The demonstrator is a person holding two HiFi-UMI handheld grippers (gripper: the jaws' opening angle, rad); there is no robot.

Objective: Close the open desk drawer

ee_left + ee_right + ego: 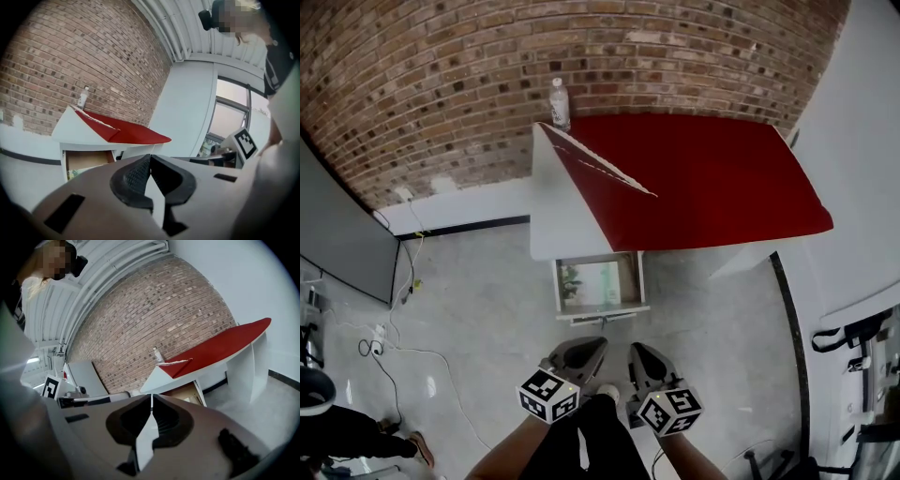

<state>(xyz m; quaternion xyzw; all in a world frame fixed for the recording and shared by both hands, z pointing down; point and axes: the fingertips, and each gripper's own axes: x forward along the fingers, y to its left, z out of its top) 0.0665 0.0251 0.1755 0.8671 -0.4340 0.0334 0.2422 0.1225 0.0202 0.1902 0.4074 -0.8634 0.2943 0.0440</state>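
Holding the left gripper and the right gripper low and side by side, I have them aimed at the front panel of the drawer. Both sets of jaws are clenched tight with nothing between them. I judge that fits the job: closing a drawer takes a push, not a grasp, and closed tips make one blunt, solid face to press with.

The drawer stands pulled out towards me from under the left end of the desk, at its near edge. Its inside is open to view from above. Something pale and greenish lies in it, but I cannot make out what.

The two grippers are near the panel but clearly apart from it, so no contact yet. They sit close together, roughly opposite the middle of the panel. That placement should send the push straight in, so the drawer does not skew on its runners.

A bottle stands upright at the far left corner of the desk top, above the drawer's side. I would go in gently, since a slam could shake it.
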